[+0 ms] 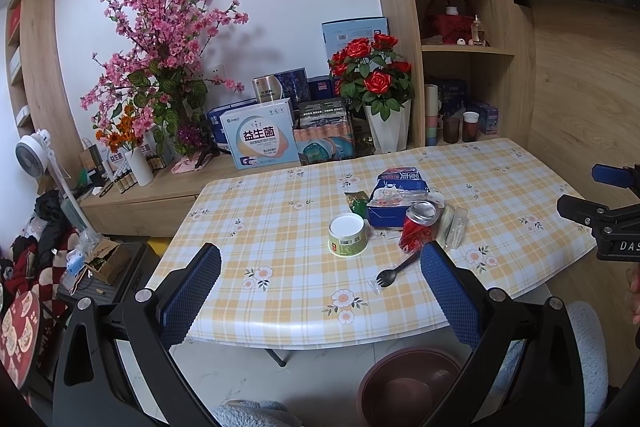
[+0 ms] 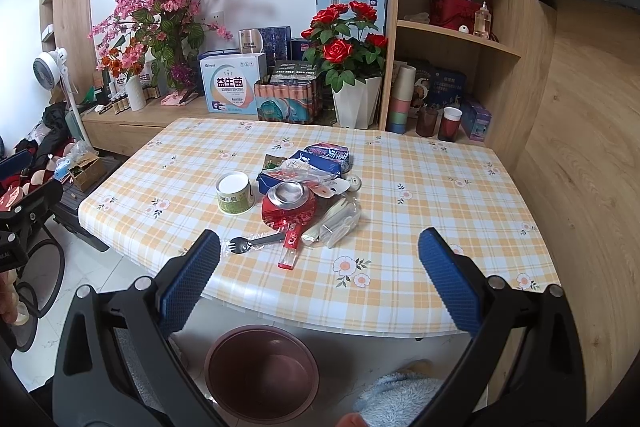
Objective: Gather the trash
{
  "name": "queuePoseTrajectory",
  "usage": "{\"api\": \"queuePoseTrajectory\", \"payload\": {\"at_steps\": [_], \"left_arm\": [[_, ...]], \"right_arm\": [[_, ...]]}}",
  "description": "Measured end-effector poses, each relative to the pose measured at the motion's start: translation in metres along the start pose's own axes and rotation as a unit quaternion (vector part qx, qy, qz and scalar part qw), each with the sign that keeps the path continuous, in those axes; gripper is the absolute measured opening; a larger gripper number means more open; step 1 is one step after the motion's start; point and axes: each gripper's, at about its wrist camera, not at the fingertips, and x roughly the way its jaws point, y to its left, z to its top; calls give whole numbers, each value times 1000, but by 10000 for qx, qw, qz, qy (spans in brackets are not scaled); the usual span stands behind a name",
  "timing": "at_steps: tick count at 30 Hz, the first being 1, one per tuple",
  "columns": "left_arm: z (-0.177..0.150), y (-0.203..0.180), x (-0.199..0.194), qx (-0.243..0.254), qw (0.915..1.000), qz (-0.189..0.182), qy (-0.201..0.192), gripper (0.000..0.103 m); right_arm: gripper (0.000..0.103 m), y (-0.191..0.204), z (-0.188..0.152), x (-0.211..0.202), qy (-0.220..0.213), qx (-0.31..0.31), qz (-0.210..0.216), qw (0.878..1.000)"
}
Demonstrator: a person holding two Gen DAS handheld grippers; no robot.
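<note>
Trash lies in a cluster on the checked table [image 1: 280, 291] [image 2: 420, 291]: a crushed red can [image 1: 418, 227] [image 2: 289, 205], a small green tub with a white lid [image 1: 347, 235] [image 2: 235, 193], a black plastic spork [image 1: 396, 271] [image 2: 250, 243], blue snack packaging [image 1: 396, 195] [image 2: 320, 161], clear plastic wrappers [image 1: 454, 225] [image 2: 340, 219] and a red wrapper [image 2: 291, 247]. A brown bin [image 1: 408, 385] [image 2: 262, 373] stands on the floor below the table's near edge. My left gripper [image 1: 320, 285] and right gripper [image 2: 319, 277] both hang open and empty in front of the table edge.
A wooden sideboard behind the table holds flower vases [image 1: 386, 125] [image 2: 356, 101], boxes [image 1: 262, 133] and stacked cups [image 2: 402, 99]. Shelves rise at the right. A fan [image 1: 36, 153], clothes and a cardboard box [image 1: 106, 259] crowd the floor at left. Fluffy slippers [image 2: 400, 397] show near the bin.
</note>
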Motion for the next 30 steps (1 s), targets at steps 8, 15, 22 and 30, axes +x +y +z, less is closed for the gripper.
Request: {"api": "queuePoseTrajectory", "payload": {"at_steps": [8, 15, 22, 30], "left_arm": [[-1, 0, 0, 3, 10000, 0, 0, 98], [-1, -1, -2, -11, 10000, -2, 7, 98], [-1, 0, -2, -12, 10000, -8, 15, 98], [-1, 0, -2, -13, 10000, -6, 10, 98]], "right_arm": [[97, 1, 0, 0, 3, -5, -6, 10000], [97, 1, 0, 0, 8, -8, -8, 10000], [97, 1, 0, 0, 11, -10, -9, 10000], [97, 1, -1, 1, 14, -13, -14, 10000]]}}
